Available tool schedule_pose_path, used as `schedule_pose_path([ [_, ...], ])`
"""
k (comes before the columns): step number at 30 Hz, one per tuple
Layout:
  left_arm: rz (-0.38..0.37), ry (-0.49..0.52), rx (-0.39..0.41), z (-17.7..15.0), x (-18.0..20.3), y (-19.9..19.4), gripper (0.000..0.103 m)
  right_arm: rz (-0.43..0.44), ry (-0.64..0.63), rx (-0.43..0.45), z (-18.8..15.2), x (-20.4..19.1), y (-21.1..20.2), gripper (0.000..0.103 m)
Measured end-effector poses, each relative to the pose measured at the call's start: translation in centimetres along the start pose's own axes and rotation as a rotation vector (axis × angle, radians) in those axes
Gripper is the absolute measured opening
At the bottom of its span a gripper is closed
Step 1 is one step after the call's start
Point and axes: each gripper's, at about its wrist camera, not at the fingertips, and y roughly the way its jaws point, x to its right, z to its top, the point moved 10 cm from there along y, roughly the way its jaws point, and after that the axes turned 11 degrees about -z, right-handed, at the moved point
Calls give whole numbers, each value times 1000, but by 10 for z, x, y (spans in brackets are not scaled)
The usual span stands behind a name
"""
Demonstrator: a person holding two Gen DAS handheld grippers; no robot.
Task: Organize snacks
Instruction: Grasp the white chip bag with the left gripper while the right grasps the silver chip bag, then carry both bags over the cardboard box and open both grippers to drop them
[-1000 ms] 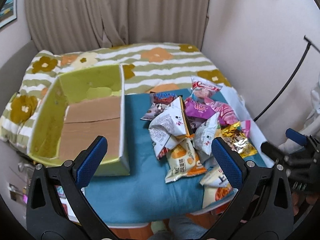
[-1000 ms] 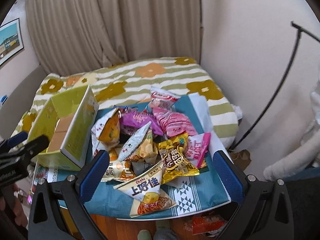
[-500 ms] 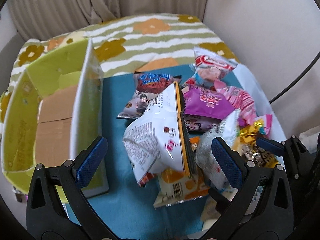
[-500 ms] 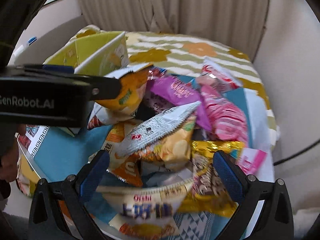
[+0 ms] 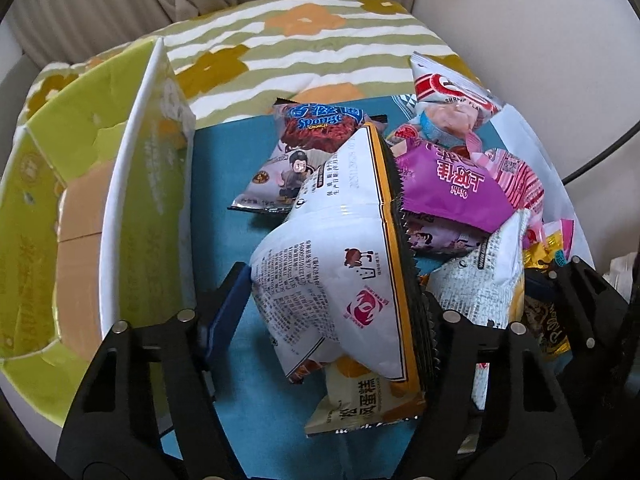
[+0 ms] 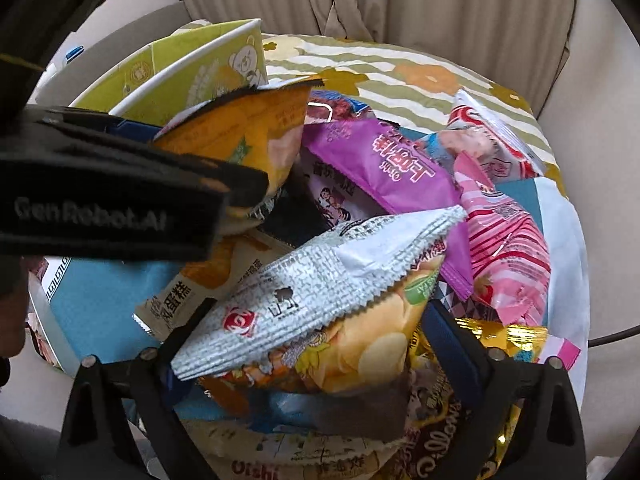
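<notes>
A pile of snack bags lies on a teal cloth (image 5: 224, 176). My left gripper (image 5: 324, 320) is closing around a white and orange chip bag (image 5: 340, 264); its blue left pad (image 5: 228, 312) sits beside the bag, the right finger is hidden behind it. My right gripper (image 6: 320, 344) straddles a silver and yellow chip bag (image 6: 320, 304), with its blue right pad (image 6: 444, 336) against the bag. A purple bag (image 5: 448, 184) and a pink striped bag (image 6: 508, 252) lie behind. The open green box (image 5: 80, 208) stands to the left.
The pile sits on a striped floral bedspread (image 5: 304, 36), with curtains and a wall behind. A black cord (image 5: 600, 152) runs at the right. The left gripper body (image 6: 112, 196) crosses the right wrist view. A gold bag (image 6: 512, 336) lies at the pile's right edge.
Both grippers have moved forward and down into the pile. The left jaws have narrowed around the white and orange bag; the right jaws have narrowed around the silver and yellow bag.
</notes>
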Motion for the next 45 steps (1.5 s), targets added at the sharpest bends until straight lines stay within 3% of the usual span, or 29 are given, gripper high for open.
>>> schedule_pose_path([
  [2, 6, 9, 1, -1, -1, -1, 63, -5, -1, 0, 3, 1, 2, 84],
  [6, 6, 7, 14, -3, -1, -6, 58, -15, -8, 11, 3, -1, -3, 65],
  [9, 12, 18, 29, -3, 1, -15, 56, -9, 11, 14, 3, 1, -7, 60],
  [11, 16, 24, 41, -3, 2, -23, 47, -6, 25, 26, 5, 2, -11, 59],
  [18, 23, -6, 98, 0, 0, -54, 47, -11, 49, 74, 18, 7, -37, 58],
  [29, 33, -62, 286, 25, -10, -147, 47, -2, 21, 241, 73, 12, -108, 58],
  [34, 60, -97, 358, 34, -38, -187, 47, 39, -5, 288, 107, 2, -134, 58],
  [40, 98, -136, 400, 44, -102, -215, 47, 92, -11, 377, 164, -19, -148, 58],
  [45, 96, -150, 387, 54, -161, -219, 47, 111, -19, 328, 207, -51, -139, 58],
])
